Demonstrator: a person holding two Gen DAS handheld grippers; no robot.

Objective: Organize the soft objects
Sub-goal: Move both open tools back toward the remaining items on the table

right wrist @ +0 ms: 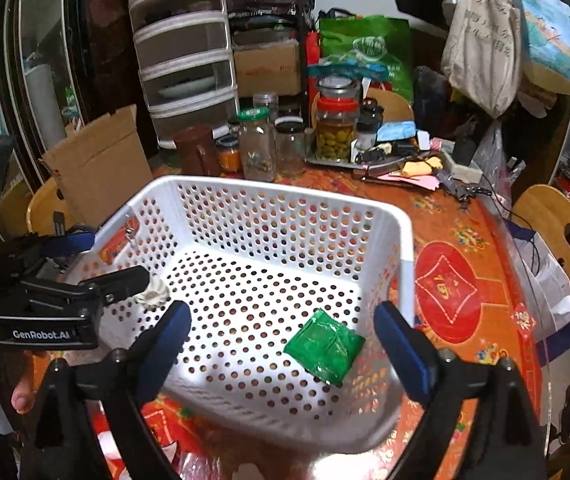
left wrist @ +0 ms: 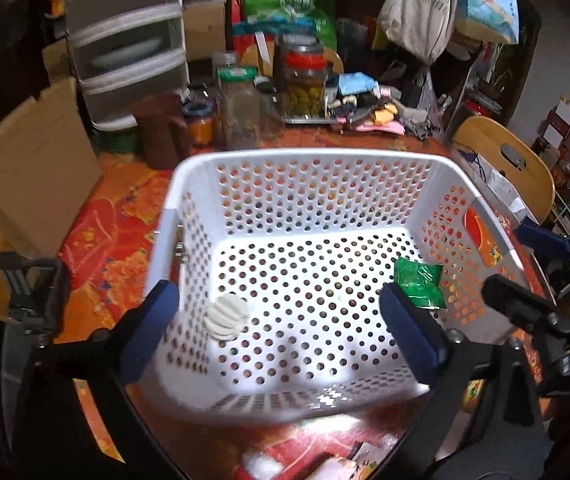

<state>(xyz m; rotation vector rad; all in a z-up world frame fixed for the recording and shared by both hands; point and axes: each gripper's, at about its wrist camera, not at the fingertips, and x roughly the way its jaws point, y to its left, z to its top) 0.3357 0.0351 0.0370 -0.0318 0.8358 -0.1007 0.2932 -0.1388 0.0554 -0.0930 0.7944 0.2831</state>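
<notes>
A white perforated basket [left wrist: 305, 160] stands on the red patterned table; it also shows in the right wrist view [right wrist: 405, 240]. Inside lie a white ribbed soft object [left wrist: 227, 317], seen too in the right wrist view [right wrist: 153, 293], and a green soft packet [left wrist: 421, 282] [right wrist: 325, 346]. My left gripper [left wrist: 281, 332] is open and empty above the basket's near edge, the white object just inside its left finger. My right gripper [right wrist: 281, 354] is open and empty over the basket's near right corner, the green packet between its fingers but lower.
Glass jars [left wrist: 305, 84], a brown jug [left wrist: 161, 130] and clutter stand behind the basket. A cardboard box [left wrist: 33, 164] sits to the left, wooden chairs [left wrist: 505, 156] at the table's sides. Packets [left wrist: 325, 460] lie in front of the basket.
</notes>
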